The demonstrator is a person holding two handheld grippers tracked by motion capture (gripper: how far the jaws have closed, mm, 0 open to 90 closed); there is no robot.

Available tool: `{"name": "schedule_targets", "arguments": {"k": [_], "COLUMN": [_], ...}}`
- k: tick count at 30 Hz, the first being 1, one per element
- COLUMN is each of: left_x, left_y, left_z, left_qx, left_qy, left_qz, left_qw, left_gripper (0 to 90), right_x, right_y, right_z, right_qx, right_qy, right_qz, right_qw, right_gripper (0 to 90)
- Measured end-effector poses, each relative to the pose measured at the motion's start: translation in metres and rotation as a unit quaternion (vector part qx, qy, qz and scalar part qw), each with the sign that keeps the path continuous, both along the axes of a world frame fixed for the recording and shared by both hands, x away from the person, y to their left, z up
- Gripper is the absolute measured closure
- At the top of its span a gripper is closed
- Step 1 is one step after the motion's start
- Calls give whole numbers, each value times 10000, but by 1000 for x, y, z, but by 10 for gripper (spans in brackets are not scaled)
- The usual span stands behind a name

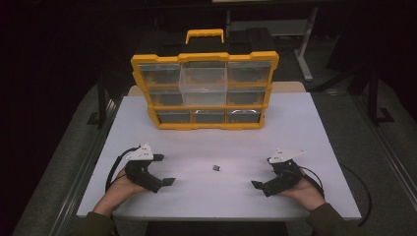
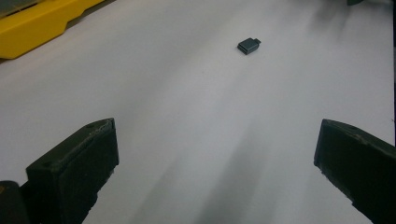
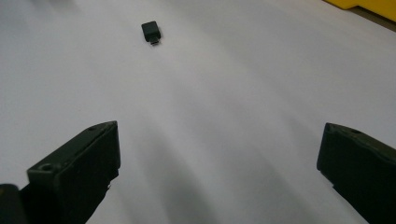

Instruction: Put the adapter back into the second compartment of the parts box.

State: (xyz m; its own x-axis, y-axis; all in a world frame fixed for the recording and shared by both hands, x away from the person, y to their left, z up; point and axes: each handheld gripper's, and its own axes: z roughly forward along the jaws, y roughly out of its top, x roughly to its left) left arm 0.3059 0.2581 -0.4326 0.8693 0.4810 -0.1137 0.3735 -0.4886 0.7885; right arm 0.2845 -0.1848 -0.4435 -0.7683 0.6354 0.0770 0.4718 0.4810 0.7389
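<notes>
Here the small black adapter point(image 1: 216, 168) lies between (well apart from) both wide-open grippers.

One small black adapter point(image 1: 216, 168) lies on the desk point(image 1: 305, 132) — one yellow organizer point(image 1: 204, 91) stands behind it. Two tongs flank the adapter — the left tongs point(image 1: 164, 169) and the right tongs point(image 1: 263, 173).

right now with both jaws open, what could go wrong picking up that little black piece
1. The small black adapter lies flat on the white table, so wide jaws may push it along instead of pinching it.
2. It sits between the left gripper and right gripper; if both reach in, they could collide.
3. The clear drawer juts from the yellow organizer and could get bumped.
</notes>
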Motion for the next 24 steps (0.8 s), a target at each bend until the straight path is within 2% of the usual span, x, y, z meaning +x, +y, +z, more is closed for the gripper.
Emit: {"name": "schedule_targets", "arguments": {"k": [13, 24], "left_x": [-2, -4], "left_y": [-3, 2], "left_z": [-1, -2], "left_qx": [-2, -129], "left_qy": [14, 43], "left_qz": [49, 102], "left_qw": [10000, 9999], "left_gripper": [0, 0], "right_x": [1, 7], "right_y": [2, 10], "right_z": [0, 7], "right_qx": [-7, 55], "right_qy": [89, 118], "right_qz": [192, 279], "right_qw": [9998, 9995], "right_gripper": [0, 0]}}
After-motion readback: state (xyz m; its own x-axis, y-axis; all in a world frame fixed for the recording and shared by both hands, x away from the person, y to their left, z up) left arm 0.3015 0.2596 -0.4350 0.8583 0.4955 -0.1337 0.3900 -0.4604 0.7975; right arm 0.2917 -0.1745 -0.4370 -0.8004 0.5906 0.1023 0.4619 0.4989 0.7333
